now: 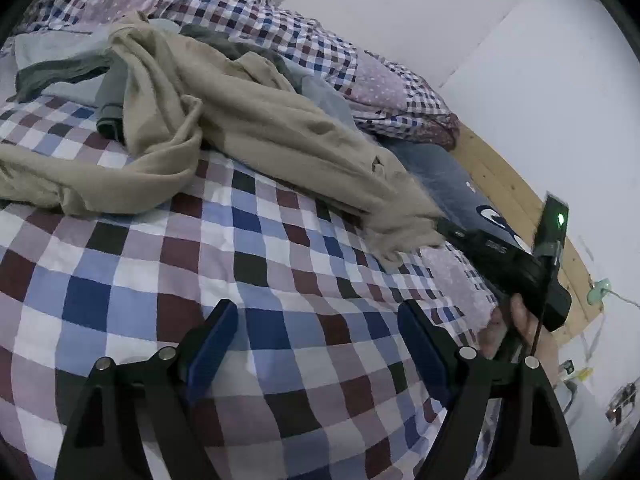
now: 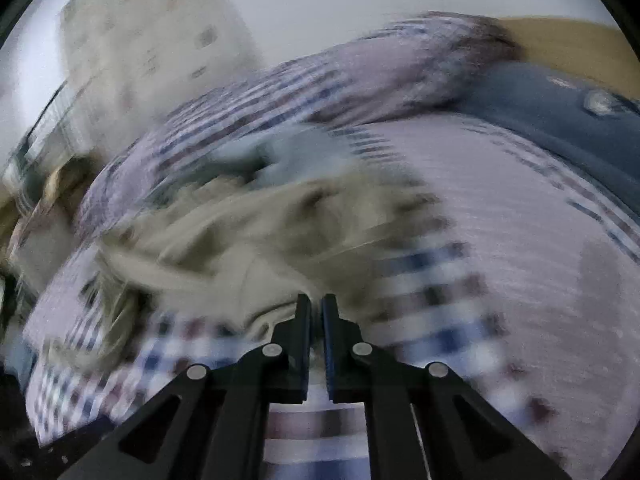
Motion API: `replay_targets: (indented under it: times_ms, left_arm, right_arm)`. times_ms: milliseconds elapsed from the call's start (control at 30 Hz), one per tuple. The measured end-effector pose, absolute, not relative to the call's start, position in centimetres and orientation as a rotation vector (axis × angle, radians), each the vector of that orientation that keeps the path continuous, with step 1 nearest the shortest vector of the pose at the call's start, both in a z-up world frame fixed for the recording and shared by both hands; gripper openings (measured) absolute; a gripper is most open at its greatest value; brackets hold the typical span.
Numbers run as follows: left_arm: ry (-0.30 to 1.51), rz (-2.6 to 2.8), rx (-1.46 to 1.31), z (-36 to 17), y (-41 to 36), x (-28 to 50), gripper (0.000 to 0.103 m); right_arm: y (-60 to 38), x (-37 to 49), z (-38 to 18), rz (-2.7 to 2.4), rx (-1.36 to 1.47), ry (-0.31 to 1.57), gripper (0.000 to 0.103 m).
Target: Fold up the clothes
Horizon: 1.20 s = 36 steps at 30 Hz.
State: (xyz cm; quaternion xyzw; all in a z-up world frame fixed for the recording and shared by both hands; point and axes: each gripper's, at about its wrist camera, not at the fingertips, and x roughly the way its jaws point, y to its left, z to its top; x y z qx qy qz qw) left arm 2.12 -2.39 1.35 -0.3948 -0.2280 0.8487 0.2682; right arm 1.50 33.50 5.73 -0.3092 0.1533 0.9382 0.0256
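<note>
A beige garment [image 1: 224,120] lies crumpled across the checked bedspread [image 1: 248,280], stretched toward the bed's right edge, where the right gripper [image 1: 444,226] is clenched on its end. The left gripper [image 1: 316,316] hangs released above bare bedspread, nothing between its jaws. Grey-blue clothes [image 1: 60,76] lie behind the garment near a checked pillow [image 1: 280,28]. A wooden bed frame [image 1: 504,176] borders white walls [image 1: 440,12]. The right wrist view is motion-blurred.
</note>
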Motion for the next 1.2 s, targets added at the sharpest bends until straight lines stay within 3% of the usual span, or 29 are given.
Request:
replay_targets:
  times_ms: [167,367,467,500,733,833,900,967,1200]
  left_arm:
    - [-0.657,2.271,-1.064,1.5,-2.4,2.2,0.085]
    - [-0.615,2.287,-1.058,1.2,-1.4,2.3,0.085]
    - [-0.592,2.297,-1.051,1.1,-1.1,2.4,0.085]
    - [-0.584,2.3,-1.048,1.1,-1.0,2.5,0.085]
    - [-0.53,2.321,-1.031,0.8,-0.3,2.7,0.085]
    - [-0.524,2.322,-1.028,0.6,-0.2,2.7,0.085]
    - [-0.53,2.318,-1.027,0.6,-0.2,2.7,0.085]
    - [-0.537,2.313,-1.029,0.5,-0.3,2.6,0.085]
    - [-0.546,2.313,-1.028,0.6,-0.4,2.4,0.085]
  right_arm:
    - [41.9,3.4,3.1,2.555,-1.014,0.676,0.004]
    - [46.0,4.9,3.6,2.43,-0.889,0.747,0.013]
    - [43.9,3.2,4.2,2.581,-0.9,0.719,0.042]
    - [43.2,2.6,4.4,2.631,-0.903,0.709,0.045]
    - [34.7,-0.8,4.5,2.885,-0.987,0.34,0.045]
    - [32.9,-1.8,3.1,2.862,-1.059,0.287,0.041]
    - [33.0,-2.0,2.6,2.827,-1.079,0.297,0.011]
    - [34.2,-1.1,3.0,2.817,-1.058,0.357,0.003]
    - [42.3,5.6,6.9,2.589,-0.676,0.633,0.002]
